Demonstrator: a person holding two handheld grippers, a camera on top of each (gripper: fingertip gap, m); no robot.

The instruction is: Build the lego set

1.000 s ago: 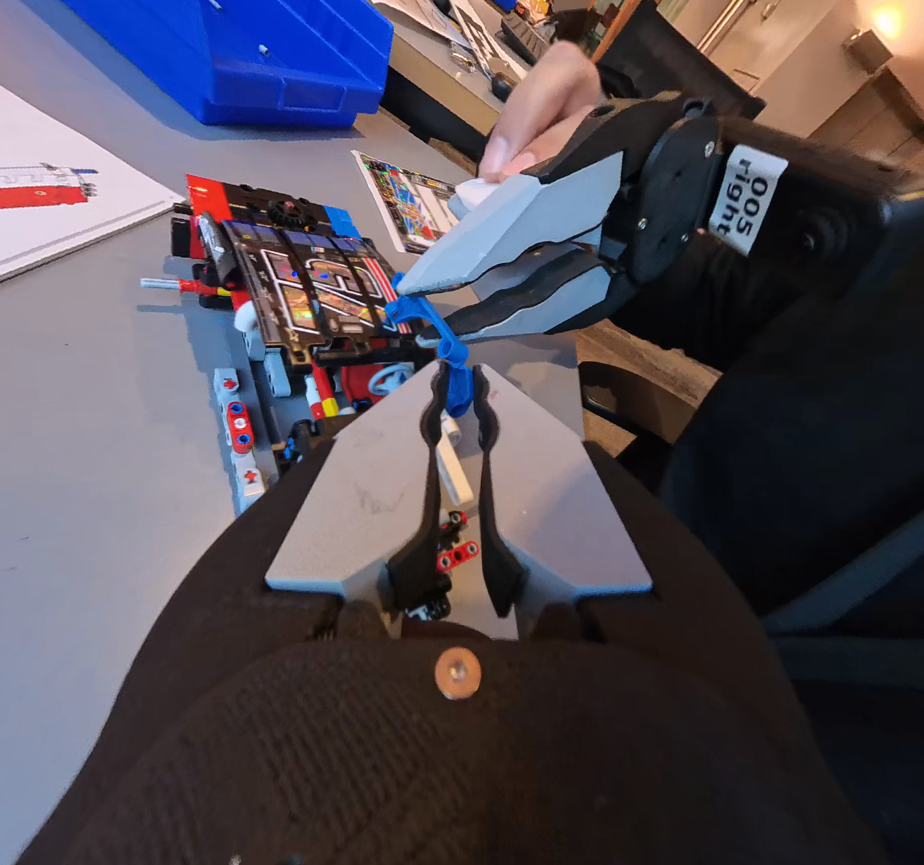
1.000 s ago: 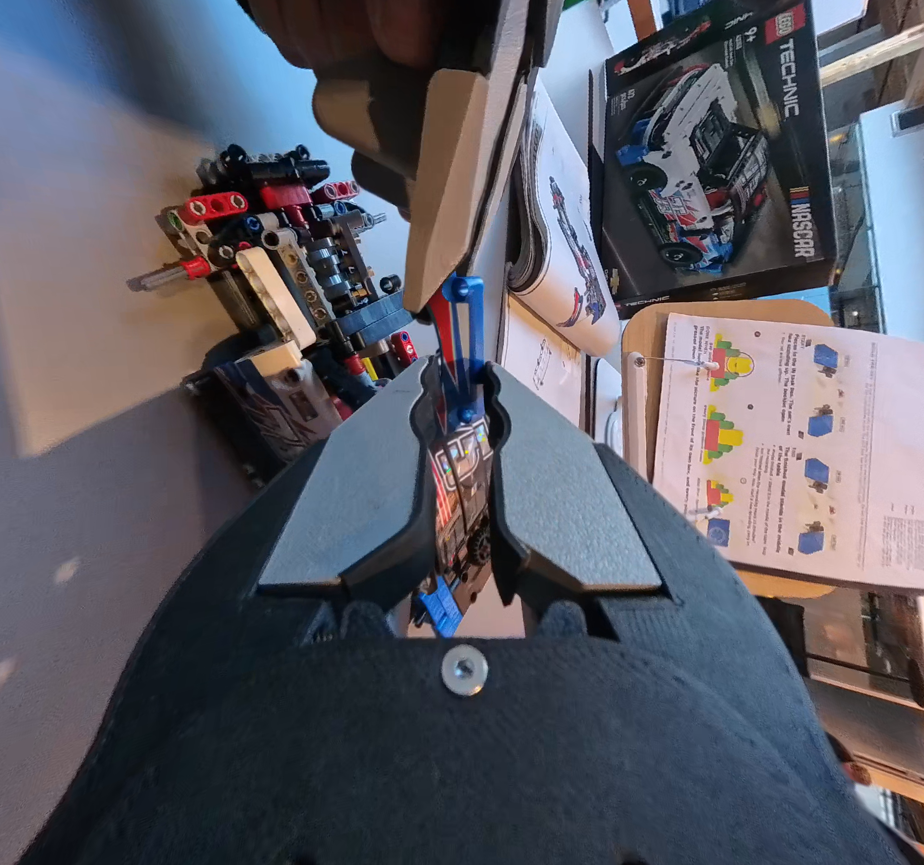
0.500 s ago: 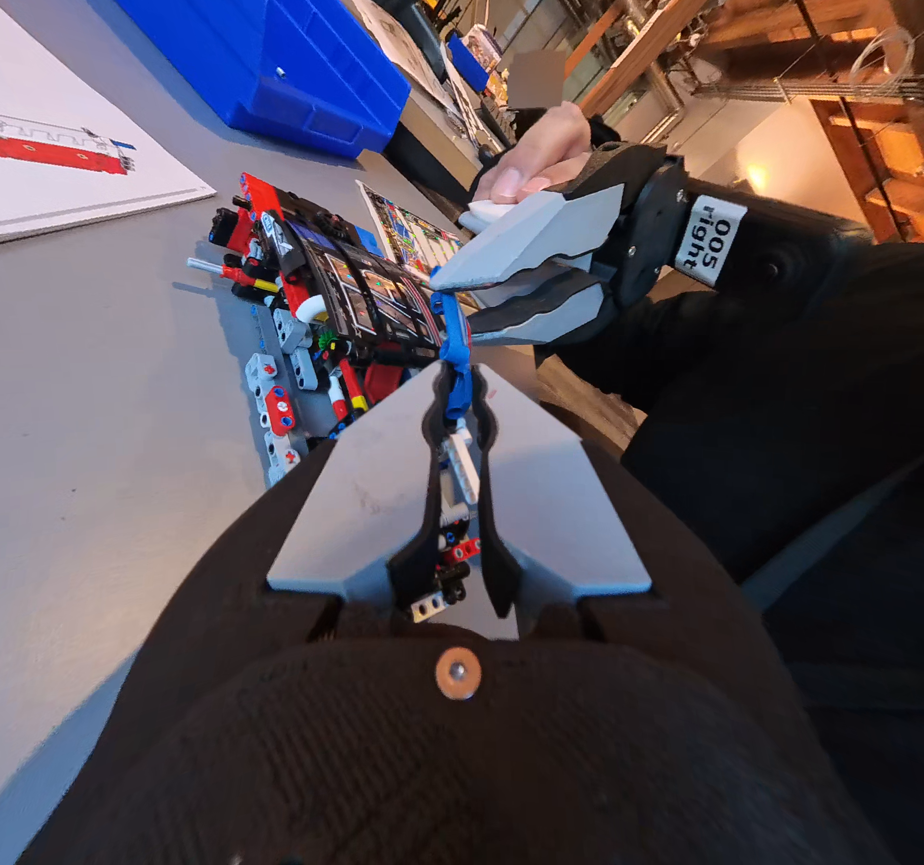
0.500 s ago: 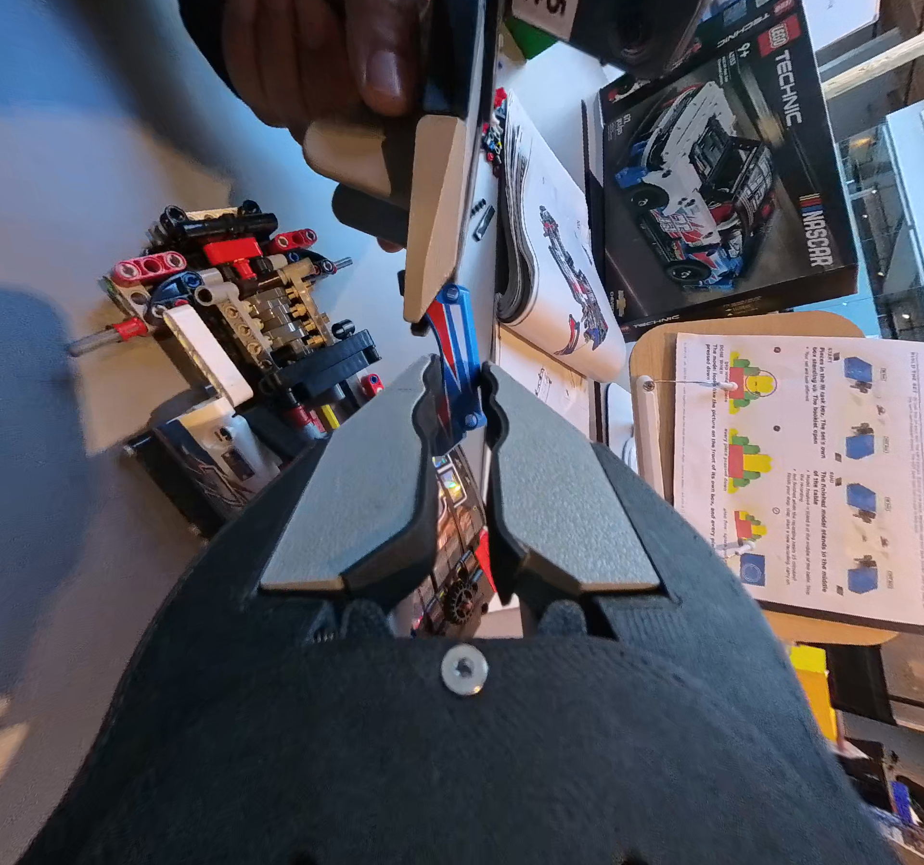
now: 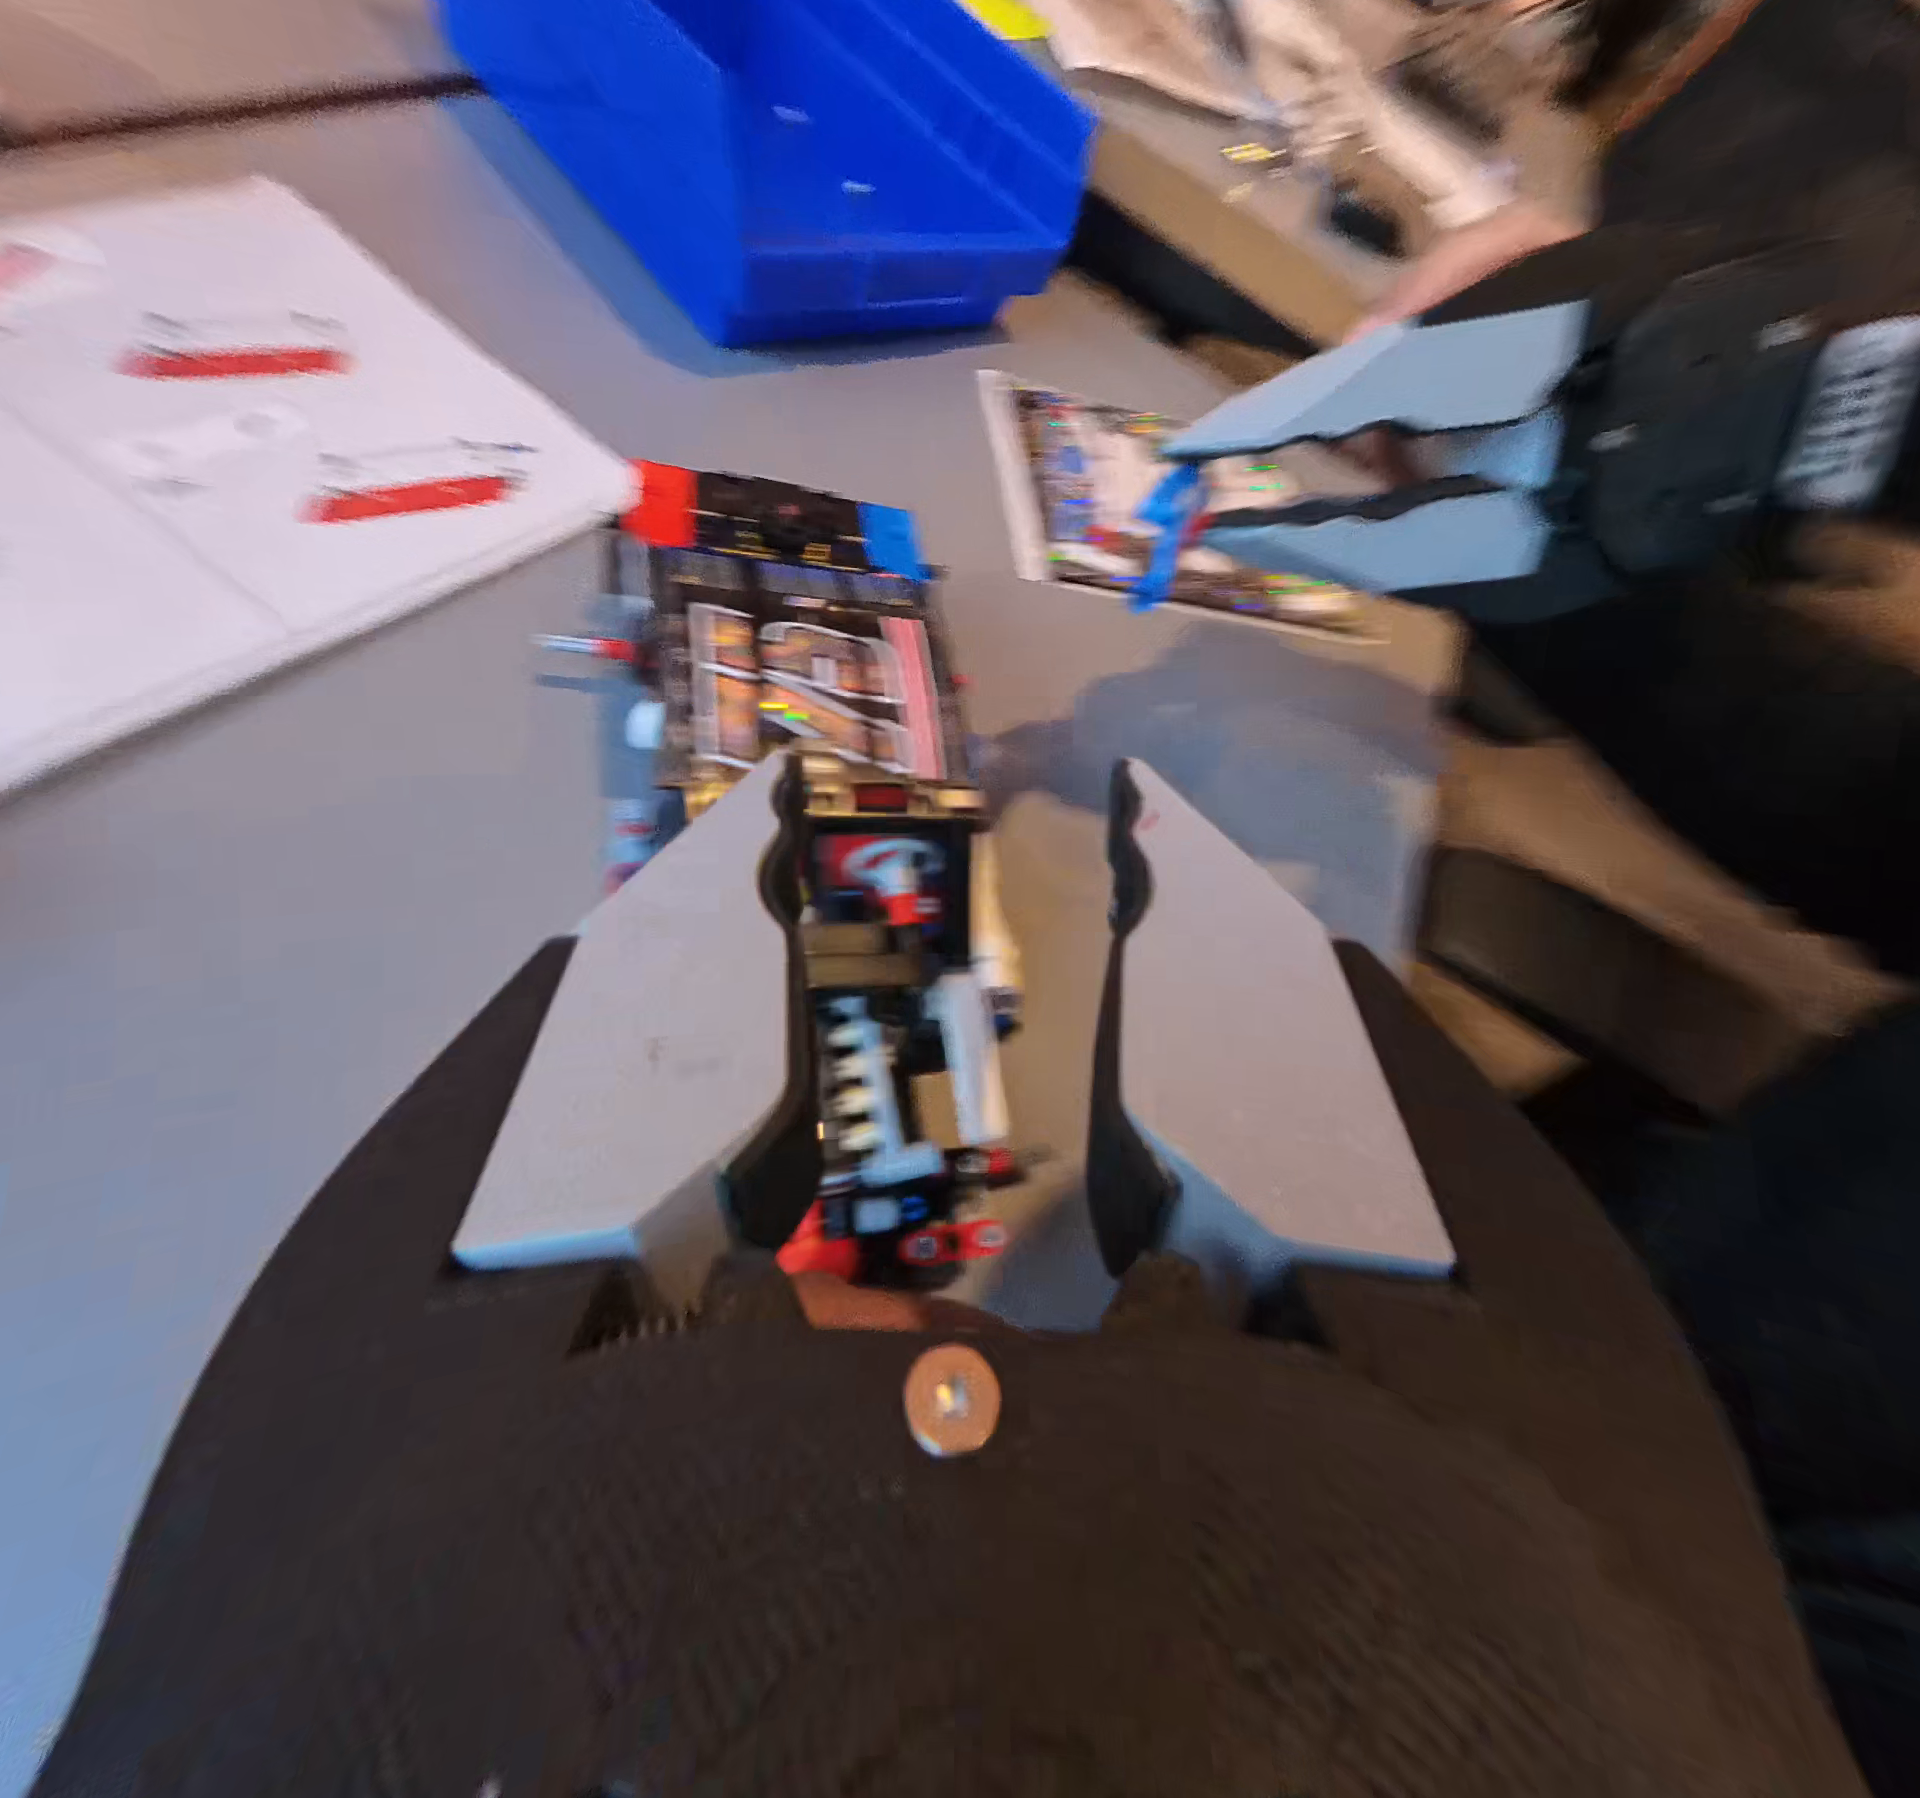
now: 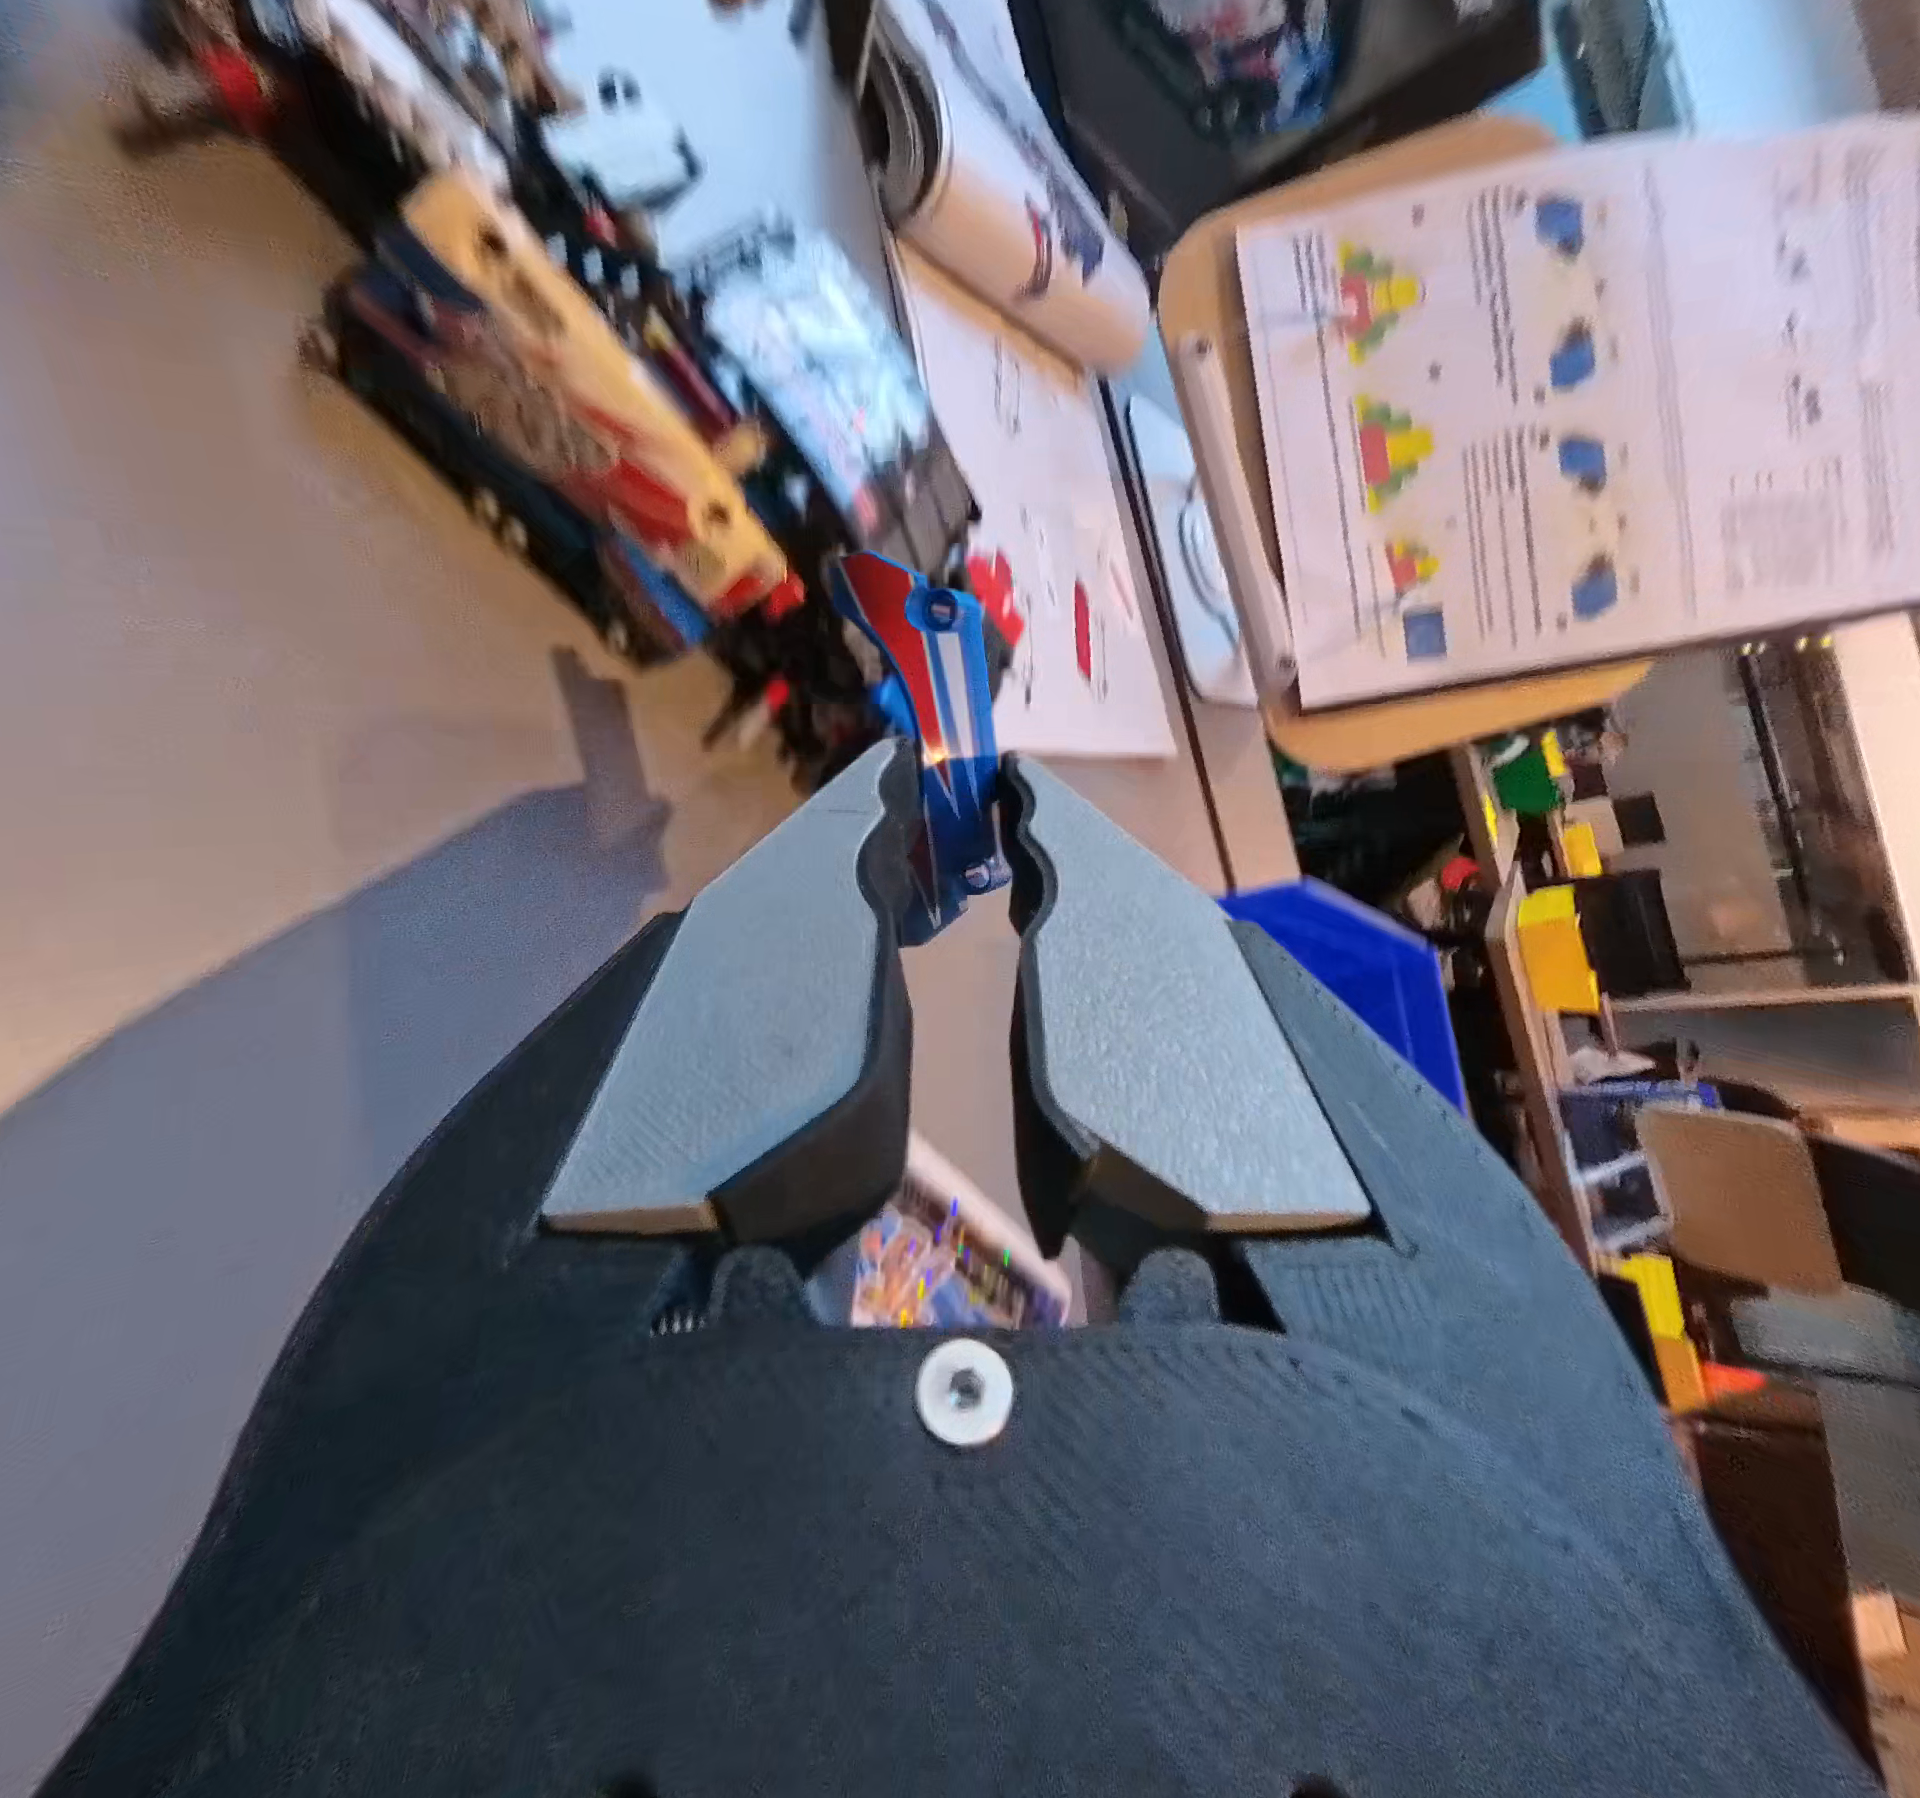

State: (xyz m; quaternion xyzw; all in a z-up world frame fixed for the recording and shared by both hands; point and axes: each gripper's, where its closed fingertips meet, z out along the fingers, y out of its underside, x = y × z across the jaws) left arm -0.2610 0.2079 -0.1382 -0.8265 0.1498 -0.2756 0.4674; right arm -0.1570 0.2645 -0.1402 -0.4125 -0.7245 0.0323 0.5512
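Observation:
The partly built lego car point(image 5: 810, 668), black with red and blue ends, lies on the grey table point(image 5: 260, 917). My left gripper point(image 5: 951, 780) is open and empty, its jaws wide apart just above the car's near end. My right gripper point(image 5: 1184, 491) is off to the right of the car, shut on a small blue panel point(image 5: 1169, 533). In the right wrist view the gripper point(image 6: 951, 774) pinches that blue panel with red and white stripes point(image 6: 935, 699) by its lower half. The car point(image 6: 551, 398) lies beyond it, up and to the left. Both views are blurred.
A blue bin point(image 5: 779, 138) stands behind the car and an open instruction booklet point(image 5: 208, 398) lies to the left. A sticker sheet point(image 5: 1091, 460) lies under the right gripper. The set's box point(image 6: 1278, 13) and a printed sheet on a wooden board point(image 6: 1558, 398) stand farther off.
My left gripper has let go of the blue panel and opened wide, now over the car. My right gripper keeps the panel and has drawn away to the right.

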